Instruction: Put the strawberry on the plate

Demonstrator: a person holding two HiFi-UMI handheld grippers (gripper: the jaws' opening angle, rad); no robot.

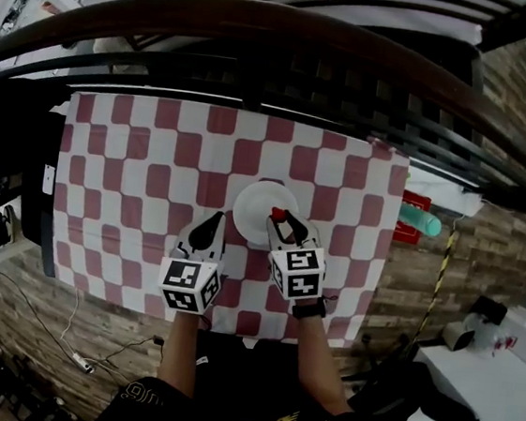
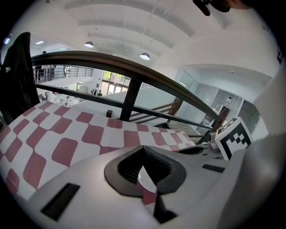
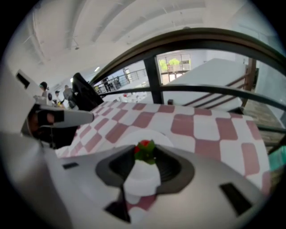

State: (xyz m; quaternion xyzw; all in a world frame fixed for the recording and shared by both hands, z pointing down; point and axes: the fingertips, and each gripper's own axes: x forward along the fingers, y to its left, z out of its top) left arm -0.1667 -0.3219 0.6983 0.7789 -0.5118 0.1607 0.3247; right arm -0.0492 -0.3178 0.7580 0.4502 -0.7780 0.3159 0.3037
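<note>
Nearest, at lower centre of the head view: left gripper [image 1: 207, 230] with jaws together, nothing between them, low over the checked cloth [image 1: 135, 171] just left of the plate [image 1: 250, 203]. Just right of it, right gripper [image 1: 282, 219] closed on the strawberry [image 1: 279, 213], pinching it at the very tips, green cap facing back toward that gripper's camera.

Likely risks from here:
- Letting go while tilted and sending the round fruit rolling over the shallow rim onto the counter.
- Squeezing harder and bruising the soft flesh.
- Dragging a jaw across the plate and shoving it along the cloth.

Strawberry between the 2 jaw tips, over the plate's right part; whether touching the plate or just above it, hard to tell. Beyond the plate, bare red-and-white cloth, then a dark curved railing [image 1: 265, 26] across the top of the frame.
</note>
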